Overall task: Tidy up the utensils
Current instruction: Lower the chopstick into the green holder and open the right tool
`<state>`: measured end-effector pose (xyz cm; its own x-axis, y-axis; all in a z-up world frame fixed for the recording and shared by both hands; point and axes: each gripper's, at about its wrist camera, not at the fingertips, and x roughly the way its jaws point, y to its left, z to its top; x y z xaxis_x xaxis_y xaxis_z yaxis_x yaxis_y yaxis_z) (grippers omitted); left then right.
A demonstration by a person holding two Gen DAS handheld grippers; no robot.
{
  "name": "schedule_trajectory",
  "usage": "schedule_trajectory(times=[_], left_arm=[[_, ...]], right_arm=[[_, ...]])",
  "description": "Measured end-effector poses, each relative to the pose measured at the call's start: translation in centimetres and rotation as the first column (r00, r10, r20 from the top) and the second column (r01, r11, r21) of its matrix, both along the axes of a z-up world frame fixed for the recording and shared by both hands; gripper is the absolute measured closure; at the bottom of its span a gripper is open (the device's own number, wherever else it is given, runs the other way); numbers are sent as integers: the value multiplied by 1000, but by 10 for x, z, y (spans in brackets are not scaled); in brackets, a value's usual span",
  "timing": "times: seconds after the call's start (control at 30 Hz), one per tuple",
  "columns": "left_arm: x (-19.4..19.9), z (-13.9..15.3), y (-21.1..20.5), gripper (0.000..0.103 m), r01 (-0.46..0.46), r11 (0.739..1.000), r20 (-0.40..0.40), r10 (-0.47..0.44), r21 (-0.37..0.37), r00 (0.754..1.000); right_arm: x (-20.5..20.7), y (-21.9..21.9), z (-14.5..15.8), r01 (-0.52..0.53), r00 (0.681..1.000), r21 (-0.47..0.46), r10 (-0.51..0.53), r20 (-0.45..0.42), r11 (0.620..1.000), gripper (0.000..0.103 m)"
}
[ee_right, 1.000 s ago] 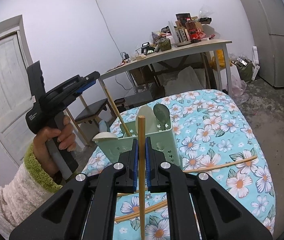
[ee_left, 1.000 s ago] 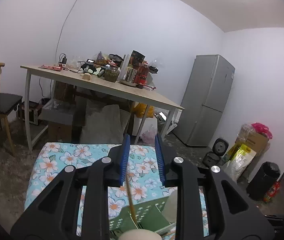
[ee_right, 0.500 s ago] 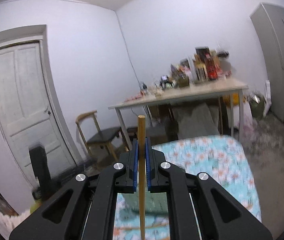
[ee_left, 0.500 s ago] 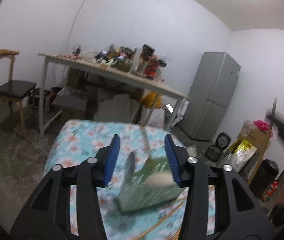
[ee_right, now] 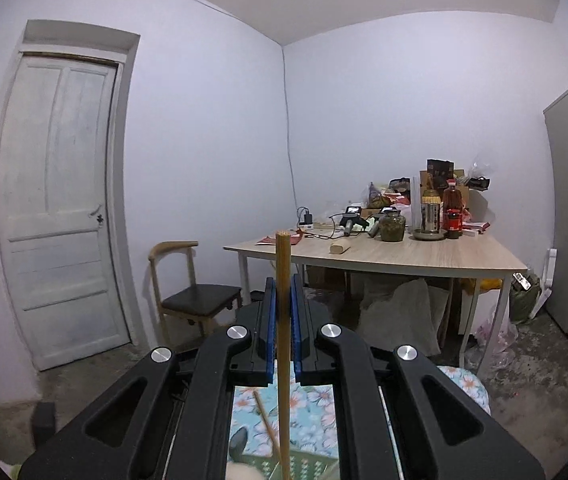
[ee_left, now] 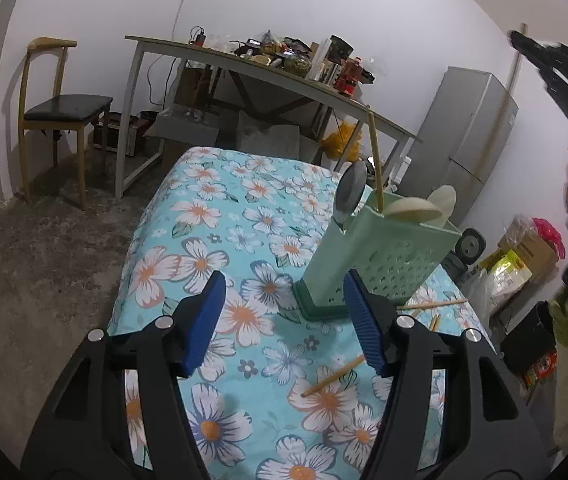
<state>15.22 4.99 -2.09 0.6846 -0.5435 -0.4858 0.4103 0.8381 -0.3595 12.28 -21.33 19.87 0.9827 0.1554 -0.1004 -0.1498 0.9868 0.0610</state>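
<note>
A pale green utensil holder (ee_left: 380, 256) stands on the floral tablecloth (ee_left: 211, 240). It holds a chopstick (ee_left: 375, 160), a dark spoon (ee_left: 350, 190) and cream spoons (ee_left: 424, 208). Loose chopsticks (ee_left: 332, 376) lie on the cloth beside it. My left gripper (ee_left: 284, 316) is open and empty, just in front of the holder. My right gripper (ee_right: 282, 304) is shut on a chopstick (ee_right: 282, 320) held upright, high above the holder (ee_right: 304, 466). It also shows in the left wrist view (ee_left: 556, 68) at the upper right.
A cluttered wooden table (ee_right: 404, 254) stands behind, with a chair (ee_left: 63, 108) to its left and a fridge (ee_left: 472, 136) to its right. A white door (ee_right: 63, 208) is at the left. Bags and a bin (ee_left: 532, 336) sit on the floor at the right.
My left gripper let go of the chopstick in the holder, opened wide and drew back. My right gripper rose with its chopstick to above the holder.
</note>
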Motion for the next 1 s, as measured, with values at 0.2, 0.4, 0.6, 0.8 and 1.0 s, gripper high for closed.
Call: schedule_trajectory(times=[0.2, 0.4, 0.6, 0.8, 1.0], left_arm=[[-9, -2, -9, 39, 43, 999, 30, -43, 20, 999], [-8, -7, -12, 38, 59, 998, 14, -60, 22, 998], [-8, -10, -14, 38, 58, 998, 6, -58, 30, 998], [-9, -11, -15, 38, 62, 998, 0, -62, 33, 998], [-13, -9, -25, 38, 85, 995, 5, -85, 60, 996]], right_arm=[[41, 3, -25, 26, 999, -18, -27, -44, 999, 96], [75, 9, -73, 37, 983, -95, -53, -176, 995, 96], [76, -2, -91, 73, 965, -93, -94, -243, 993, 57], [43, -22, -79, 93, 972, -21, -95, -213, 995, 52], [-20, -46, -76, 136, 975, 32, -128, -184, 990, 52]])
